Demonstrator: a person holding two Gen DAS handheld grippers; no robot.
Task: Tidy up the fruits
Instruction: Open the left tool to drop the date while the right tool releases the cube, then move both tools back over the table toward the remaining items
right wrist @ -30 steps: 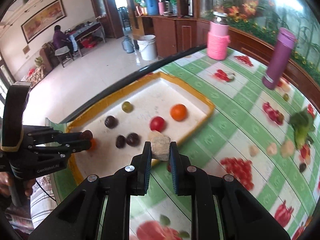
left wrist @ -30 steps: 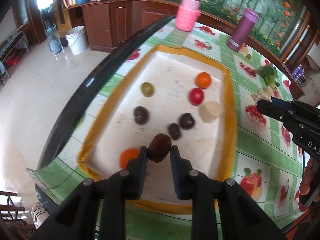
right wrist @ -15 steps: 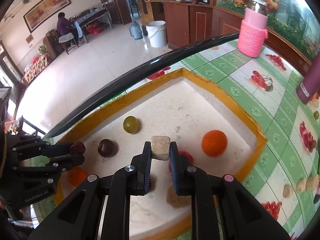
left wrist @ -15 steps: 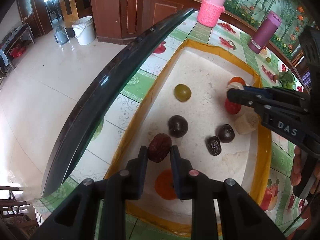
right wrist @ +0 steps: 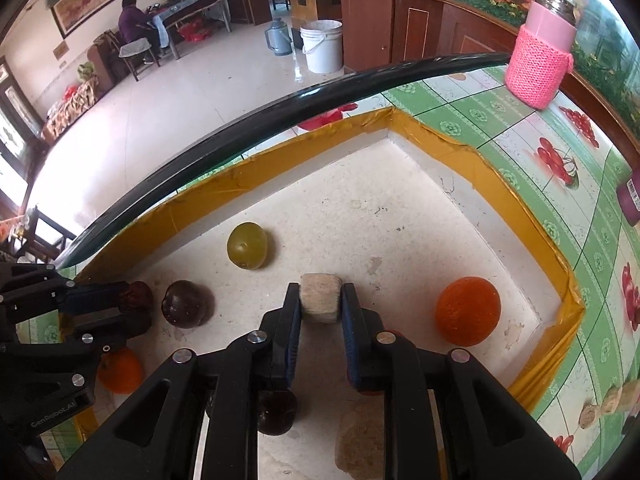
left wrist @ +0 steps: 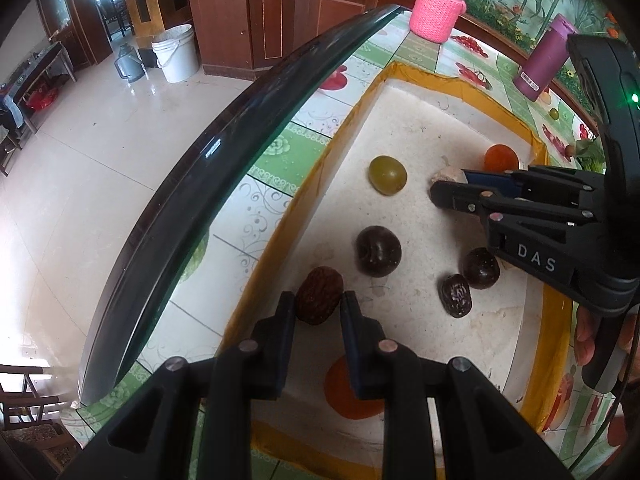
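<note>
A white tray with a yellow taped rim holds several fruits: a green grape, a dark plum and an orange. My right gripper hangs low over the tray's middle with a beige cube-shaped chunk between its pads. Its jaws are opening, though the pads still touch the chunk. My left gripper is shut on a wrinkled brown date near the tray's left rim, beside the dark plum. A small orange lies partly hidden under the left fingers.
A dark round fruit and a shrivelled dark date lie in the tray, and another beige chunk sits under the right gripper. A pink knitted jar and a purple flask stand on the fruit-print tablecloth. The table's dark edge runs close behind the tray.
Both grippers have come down toward the tray floor. The right one carried its chunk from the tablecloth side over the rim to the tray's middle; the left one shifted toward the left rim with the date.
</note>
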